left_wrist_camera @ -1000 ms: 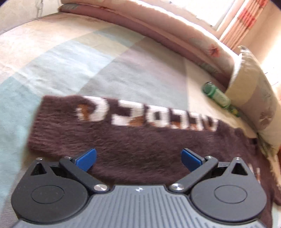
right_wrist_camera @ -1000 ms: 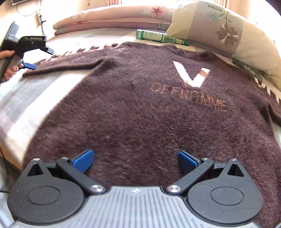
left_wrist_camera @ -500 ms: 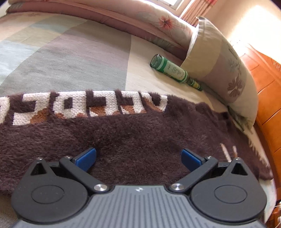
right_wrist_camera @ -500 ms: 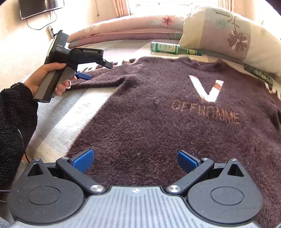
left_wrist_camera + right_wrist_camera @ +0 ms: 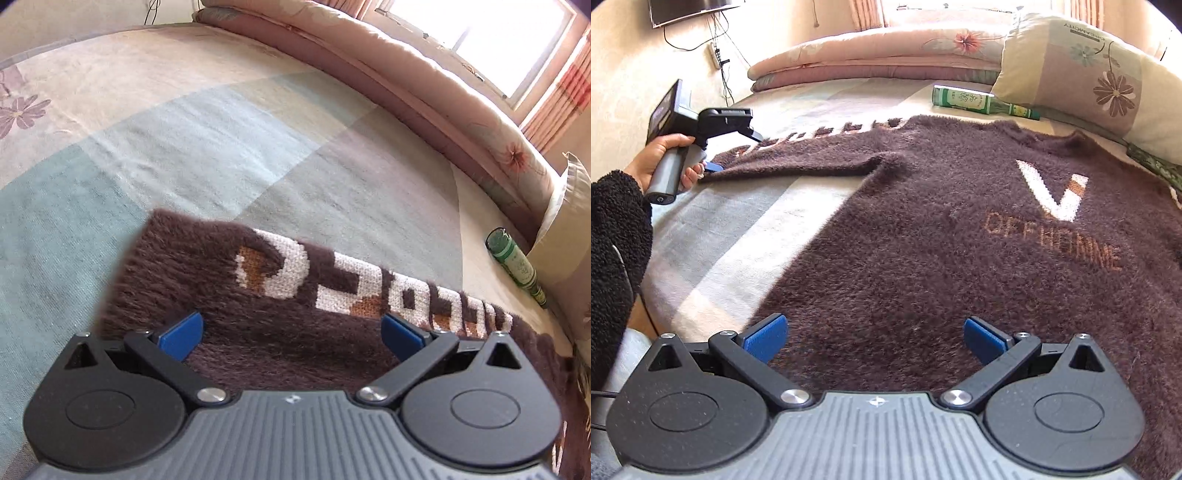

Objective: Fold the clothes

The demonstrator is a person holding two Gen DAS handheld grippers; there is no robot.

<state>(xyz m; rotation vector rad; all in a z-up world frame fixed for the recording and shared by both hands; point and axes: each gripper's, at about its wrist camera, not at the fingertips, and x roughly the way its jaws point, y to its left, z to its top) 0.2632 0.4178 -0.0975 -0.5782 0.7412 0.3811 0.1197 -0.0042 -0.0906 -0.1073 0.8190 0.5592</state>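
Left wrist view shows the left gripper [image 5: 291, 330] spread wide just above the sleeve [image 5: 295, 295] end of the brown sweater [image 5: 960, 258] lying flat on the bed [image 5: 184, 147], while the right gripper [image 5: 875, 338], equally spread and empty, hovers over its hem.

There is one sweater [image 5: 942, 251] on one bed [image 5: 229, 122]. There is one bottle [image 5: 975, 101] and one pillow [image 5: 1089, 81]. Two folded quilts [image 5: 886, 48] lie in one stack. There are two grippers: the left [image 5: 291, 334] and the right [image 5: 875, 338]. One hand [image 5: 665, 155] shows.
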